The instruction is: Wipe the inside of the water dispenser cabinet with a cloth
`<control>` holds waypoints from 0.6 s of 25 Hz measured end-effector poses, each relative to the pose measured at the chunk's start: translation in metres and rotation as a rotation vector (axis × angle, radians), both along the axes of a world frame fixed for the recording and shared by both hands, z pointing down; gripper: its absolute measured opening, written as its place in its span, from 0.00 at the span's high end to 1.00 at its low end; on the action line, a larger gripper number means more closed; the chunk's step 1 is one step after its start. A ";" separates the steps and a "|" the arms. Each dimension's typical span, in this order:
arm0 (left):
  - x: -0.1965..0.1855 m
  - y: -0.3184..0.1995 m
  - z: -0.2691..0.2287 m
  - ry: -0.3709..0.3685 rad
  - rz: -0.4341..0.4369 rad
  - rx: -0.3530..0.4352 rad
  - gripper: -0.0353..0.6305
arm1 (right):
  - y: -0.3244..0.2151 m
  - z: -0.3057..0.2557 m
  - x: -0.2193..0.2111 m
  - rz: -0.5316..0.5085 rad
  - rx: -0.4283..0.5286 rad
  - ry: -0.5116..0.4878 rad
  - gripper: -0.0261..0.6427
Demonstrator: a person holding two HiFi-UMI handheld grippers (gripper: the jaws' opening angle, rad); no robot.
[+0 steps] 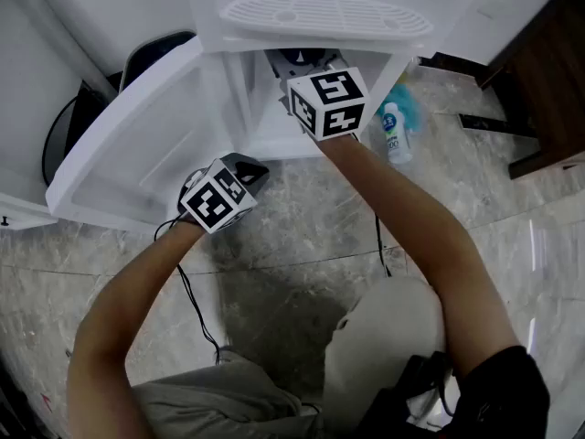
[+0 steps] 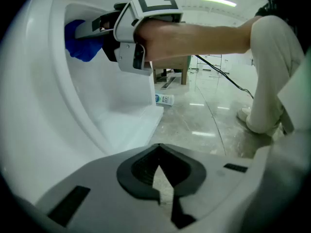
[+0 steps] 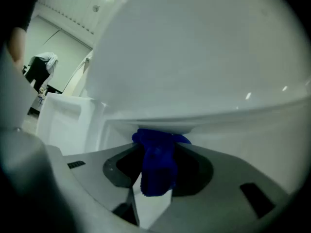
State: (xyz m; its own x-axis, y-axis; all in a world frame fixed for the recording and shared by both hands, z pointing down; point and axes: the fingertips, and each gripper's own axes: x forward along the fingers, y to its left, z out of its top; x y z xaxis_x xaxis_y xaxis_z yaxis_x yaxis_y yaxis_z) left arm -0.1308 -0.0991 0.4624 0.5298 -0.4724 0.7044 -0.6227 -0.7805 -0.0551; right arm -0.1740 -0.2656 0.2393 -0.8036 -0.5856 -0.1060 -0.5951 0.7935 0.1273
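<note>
The open door (image 1: 137, 154) stands left of the cabinet (image 1: 260, 131). A bottle (image 1: 395, 133) lies on the floor (image 1: 302, 227) to its right, and a cable (image 1: 196, 305) trails across the tiles. The floor is glossy grey marble; dark wood furniture (image 1: 539, 71) stands at right. The bottle label is unreadable. The right claw (image 3: 155, 171) grasps the blue cloth (image 3: 156, 161) inside the cabinet, at its white wall. The left claw (image 2: 163, 178) is clenched and empty, beside the door.

Black sleeve (image 1: 507, 387), light trousers (image 1: 384, 337)
</note>
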 end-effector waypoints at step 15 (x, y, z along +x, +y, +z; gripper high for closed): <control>-0.045 0.037 0.021 0.069 -0.133 -0.106 0.94 | -0.052 0.009 -0.036 0.151 -0.028 -0.105 0.75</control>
State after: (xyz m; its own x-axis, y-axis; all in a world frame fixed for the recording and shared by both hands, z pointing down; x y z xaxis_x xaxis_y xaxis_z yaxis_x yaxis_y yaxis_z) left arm -0.1763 -0.0620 0.4834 0.5168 -0.4667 0.7177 -0.7200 -0.6905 0.0695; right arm -0.2101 -0.3177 0.2479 -0.6916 -0.7027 -0.1670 -0.7166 0.6965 0.0374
